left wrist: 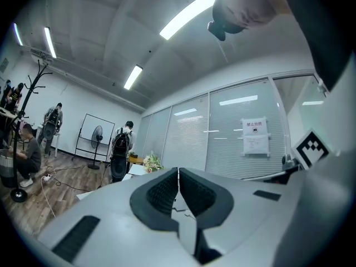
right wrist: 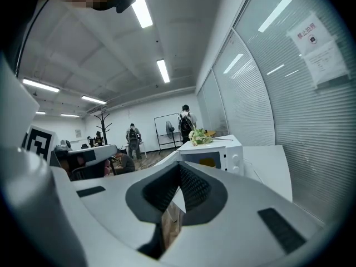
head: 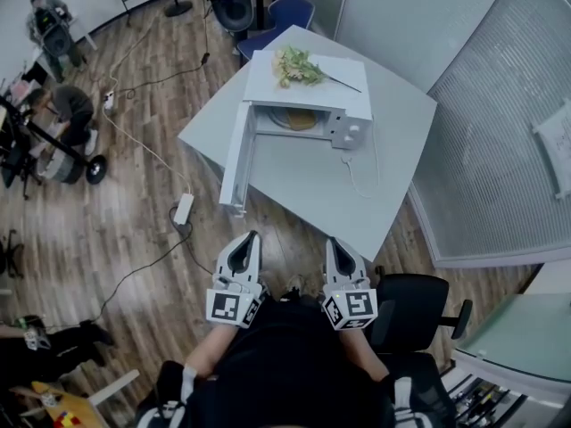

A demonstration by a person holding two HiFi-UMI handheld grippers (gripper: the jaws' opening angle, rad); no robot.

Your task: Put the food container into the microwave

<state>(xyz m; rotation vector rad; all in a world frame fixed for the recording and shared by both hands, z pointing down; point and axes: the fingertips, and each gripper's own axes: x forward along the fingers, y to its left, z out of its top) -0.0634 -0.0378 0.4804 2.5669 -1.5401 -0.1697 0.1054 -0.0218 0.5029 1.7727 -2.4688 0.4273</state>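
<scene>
**Food container (head: 300, 119) inside open microwave (head: 350, 132); both grippers shut and empty**

Shows as a yellowish round shape in the cavity, upper middle of the head view. Glimpsed again as an orange patch behind the opening in the right gripper view.

Microwave set on a pale grey table (head: 312, 190) turned corner-on to the camera, with its door (head: 235, 159) swung wide toward the lower left. On its top, a bunch of flowers (head: 297, 65). From its right front corner, a white cable (head: 359, 181) trailing in a loop across the tabletop.

At bottom centre, left gripper (head: 251, 237) and right gripper (head: 331, 242) side by side, short of the table and above the wooden floor (head: 125, 230). Jaws of each pressed together, pad against pad, with nothing between them, as seen plainly in both gripper views.

Around the table:
- a power strip (head: 183, 209) and loose cords on the floor at left
- a glass wall with blinds (head: 500, 141) filling the right side
- a blue chair (head: 290, 12) at the top edge
- a black chair (head: 415, 306) at lower right
- people (head: 62, 105) among equipment at upper left

In the left gripper view, a coat rack (left wrist: 39, 82) and a standing fan (left wrist: 97, 135) at the left, under long ceiling lights (left wrist: 189, 13).
</scene>
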